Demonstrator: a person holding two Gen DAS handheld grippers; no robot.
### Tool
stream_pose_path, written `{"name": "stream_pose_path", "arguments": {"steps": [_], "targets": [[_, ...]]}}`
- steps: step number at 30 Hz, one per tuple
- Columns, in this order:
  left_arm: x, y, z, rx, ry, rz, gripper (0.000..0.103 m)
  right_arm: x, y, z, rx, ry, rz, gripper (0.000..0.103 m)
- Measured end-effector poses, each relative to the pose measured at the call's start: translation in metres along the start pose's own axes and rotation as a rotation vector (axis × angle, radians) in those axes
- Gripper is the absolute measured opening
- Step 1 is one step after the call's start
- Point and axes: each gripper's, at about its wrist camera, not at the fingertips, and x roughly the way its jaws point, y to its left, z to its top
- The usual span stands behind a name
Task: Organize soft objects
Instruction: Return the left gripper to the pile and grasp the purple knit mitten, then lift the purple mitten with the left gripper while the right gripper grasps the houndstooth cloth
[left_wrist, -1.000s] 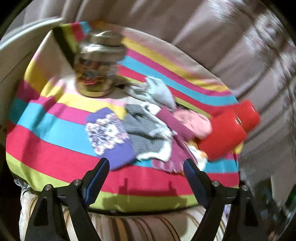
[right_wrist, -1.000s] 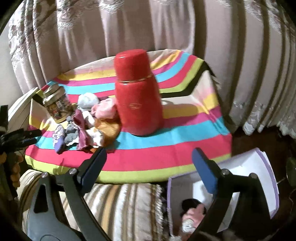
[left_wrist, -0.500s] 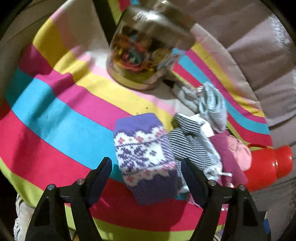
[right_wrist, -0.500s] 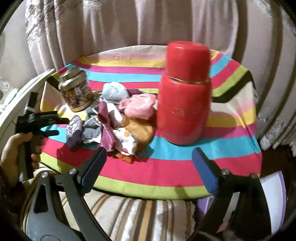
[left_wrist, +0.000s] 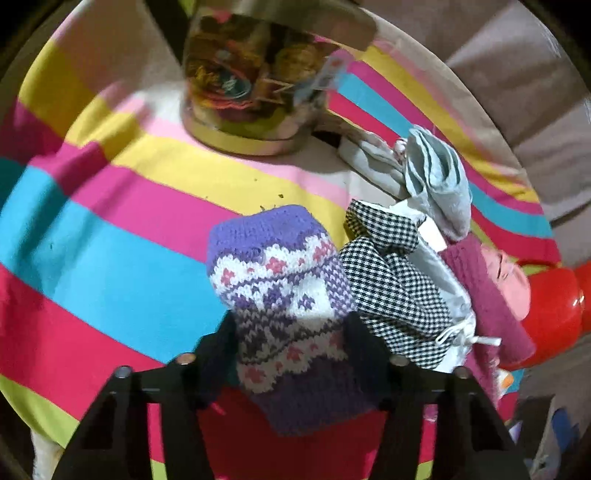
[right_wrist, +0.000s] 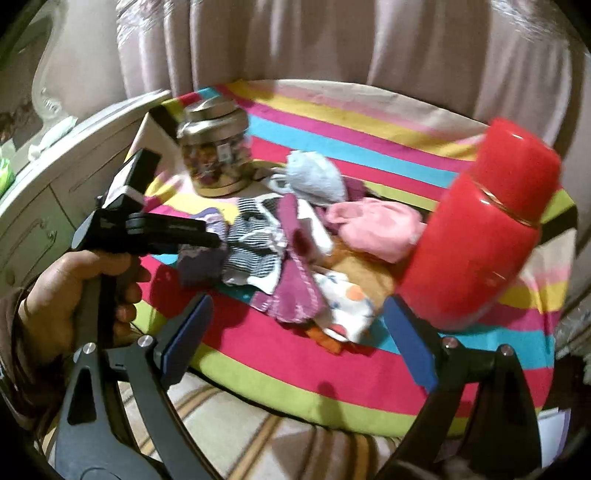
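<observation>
Between my left gripper (left_wrist: 290, 328) fingers sits the purple sock (left_wrist: 280, 280), pinched at its near end, long axis running away; right gripper (right_wrist: 295, 332) spread, farther off.

A striped cloth (right_wrist: 332, 125) covers the counter. At its back left stands a glass jar (right_wrist: 216, 155) with a metal lid, full of colourful bits. A red flask (right_wrist: 480, 236) stands upright at the right. Pale curtains (right_wrist: 332, 40) hang behind, with a white cabinet (right_wrist: 55, 177) at the left.

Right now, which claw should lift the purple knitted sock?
Left. The left claw already squeezes the purple knitted sock; the right claw hangs open, away from the pile.
</observation>
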Motion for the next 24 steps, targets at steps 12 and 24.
{"name": "stream_pose_path", "arguments": {"steps": [12,24], "targets": [[-0.029,0.027,-0.008,-0.072,-0.121,-0.078,0.019,0.07,0.047,0.027,-0.068,0.086,0.059,0.095],[-0.057,0.074,-0.007,-0.207,-0.24,-0.077,0.019,0.151,0.087,0.042,-0.224,0.158,-0.091,0.094]]}}
